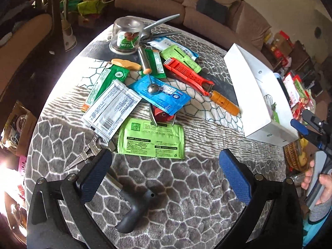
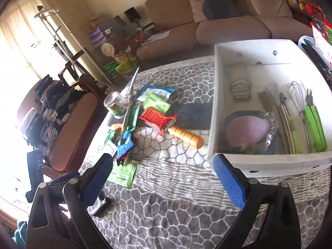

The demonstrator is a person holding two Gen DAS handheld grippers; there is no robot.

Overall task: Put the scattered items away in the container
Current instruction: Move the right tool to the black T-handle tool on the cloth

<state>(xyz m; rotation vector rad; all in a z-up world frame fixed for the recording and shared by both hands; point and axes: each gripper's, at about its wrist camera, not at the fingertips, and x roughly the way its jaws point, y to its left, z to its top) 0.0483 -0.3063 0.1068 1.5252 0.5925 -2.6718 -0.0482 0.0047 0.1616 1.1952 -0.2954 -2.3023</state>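
The surface (image 1: pixel 186 197) is covered by a grey plush cloth with a pale honeycomb pattern. At its right side sits the white container (image 2: pixel 269 164), an open box already holding a pink pad in clear wrap (image 2: pixel 248 131), a wire whisk (image 2: pixel 296 95) and green-handled tools (image 2: pixel 314 122). Left of the box the scattered items lie in a loose pile: a light green packet (image 1: pixel 150 143) nearest the camera, a white packet (image 1: pixel 113 109) overlapping a dark green one, and a blue packet (image 1: pixel 164 95) with a small metal scoop (image 1: pixel 152 89) resting on it. A red peeler (image 1: pixel 186 75) with an orange handle (image 1: pixel 225 103) points toward the box, its handle end just beside the box wall. A clear upturned cup (image 1: pixel 126 35) stands at the far edge, touching long metal scissors (image 1: pixel 159 26). A dark grey angled handle (image 1: pixel 134 211) lies on the cloth between the left claw's fingers. The left claw (image 1: pixel 166 176) is spread wide and holds nothing; the right claw (image 2: pixel 164 178) is also wide and empty
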